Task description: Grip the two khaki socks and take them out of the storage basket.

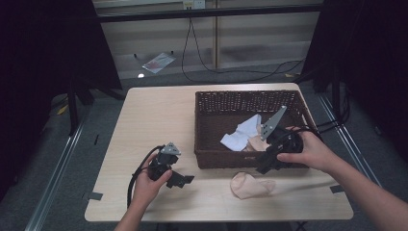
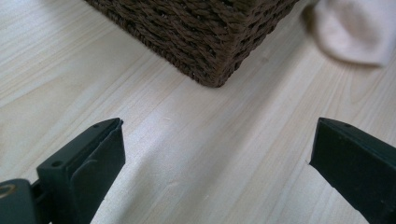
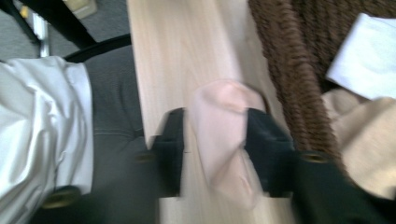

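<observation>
A light wooden table (image 1: 159, 115) carries a brown woven basket (image 1: 226, 103) set toward its right half. Inside the basket lie a white cloth (image 1: 243, 134) and a beige sock (image 1: 259, 143), touching one another. A pink sock (image 1: 250, 185) lies on the table just outside the basket's near wall, close to the table's front edge. The left gripper (image 1: 179, 179) is held in the person's left hand (image 1: 149, 185) at the front left of the table, low over the surface and well apart from the pink sock; in the left gripper view its 2 jaws stand wide apart with bare tabletop between them, holding nothing, and they point toward the near corner of the basket (image 2: 210, 42), with the pink sock (image 2: 350, 32) visible beyond at the upper right. The right gripper (image 1: 264, 168) is held in the person's right hand (image 1: 308, 151) over the basket's near wall, angled down toward the table in front of it. In the right gripper view, which is blurred, the pink sock (image 3: 219, 135) sits between the 2 jaws of the right gripper (image 3: 217, 154), and the jaws stand close on either side of it; whether they press it cannot be told. That view also shows the basket wall (image 3: 289, 74), the white cloth (image 3: 366, 56) and the beige sock (image 3: 369, 140) beyond it.
</observation>
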The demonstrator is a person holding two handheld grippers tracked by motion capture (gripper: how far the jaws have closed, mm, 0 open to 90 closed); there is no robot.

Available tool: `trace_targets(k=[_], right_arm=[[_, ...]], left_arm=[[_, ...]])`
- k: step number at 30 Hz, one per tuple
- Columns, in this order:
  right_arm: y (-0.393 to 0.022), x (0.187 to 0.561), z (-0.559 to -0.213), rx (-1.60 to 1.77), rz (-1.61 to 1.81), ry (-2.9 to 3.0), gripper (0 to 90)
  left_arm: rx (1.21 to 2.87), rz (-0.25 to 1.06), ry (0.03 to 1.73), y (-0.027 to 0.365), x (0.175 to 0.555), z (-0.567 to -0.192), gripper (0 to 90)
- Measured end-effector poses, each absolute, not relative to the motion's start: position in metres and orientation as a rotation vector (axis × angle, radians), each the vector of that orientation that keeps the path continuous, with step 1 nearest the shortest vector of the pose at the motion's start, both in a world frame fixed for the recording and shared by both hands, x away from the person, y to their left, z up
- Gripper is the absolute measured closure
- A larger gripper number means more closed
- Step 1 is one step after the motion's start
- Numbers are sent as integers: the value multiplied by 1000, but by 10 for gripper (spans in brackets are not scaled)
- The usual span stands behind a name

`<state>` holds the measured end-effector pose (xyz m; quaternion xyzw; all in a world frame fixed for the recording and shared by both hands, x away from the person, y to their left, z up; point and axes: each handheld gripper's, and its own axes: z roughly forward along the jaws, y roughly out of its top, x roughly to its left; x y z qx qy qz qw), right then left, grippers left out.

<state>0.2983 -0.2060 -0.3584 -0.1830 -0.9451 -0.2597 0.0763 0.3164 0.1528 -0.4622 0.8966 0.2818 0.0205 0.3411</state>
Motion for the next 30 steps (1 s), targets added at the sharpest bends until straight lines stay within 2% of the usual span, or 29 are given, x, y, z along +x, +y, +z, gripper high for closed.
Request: trace_targets(k=[1, 3, 5, 6, 7, 10, 11, 12, 15, 25, 30], right_arm=[[-206, 298, -358, -548, -779, -2833, 564], [-209, 300, -350, -578, -784, -2850, 435], [-213, 303, -344, -593, -802, -2845, 400], [-215, 305, -340, -616, -799, -2854, 342], [-215, 305, -340, -616, -799, -2854, 342], [-222, 315, -329, -679, -768, -2893, 255], [-222, 315, -329, -679, -768, -2893, 255], [-225, 322, -326, -724, -765, -2905, 206], [-229, 333, -327, -788, -754, -2916, 157], [-234, 366, -349, -935, -672, -2952, 99], [-234, 379, -368, -984, -630, -2964, 104]], left_arm=[[2332, 53, 733, 153, 316, -462, 27], [2348, 55, 720, 154, 317, -462, 27], [2336, 52, 737, 152, 317, -463, 27], [2339, 54, 735, 152, 317, -463, 27], [2339, 54, 735, 152, 317, -463, 27], [2337, 56, 732, 151, 317, -463, 27], [2337, 56, 732, 151, 317, -463, 27], [2339, 55, 729, 151, 317, -463, 27], [2332, 53, 735, 150, 317, -464, 27], [2344, 62, 724, 154, 317, -462, 27], [2340, 60, 727, 155, 317, -461, 27]])
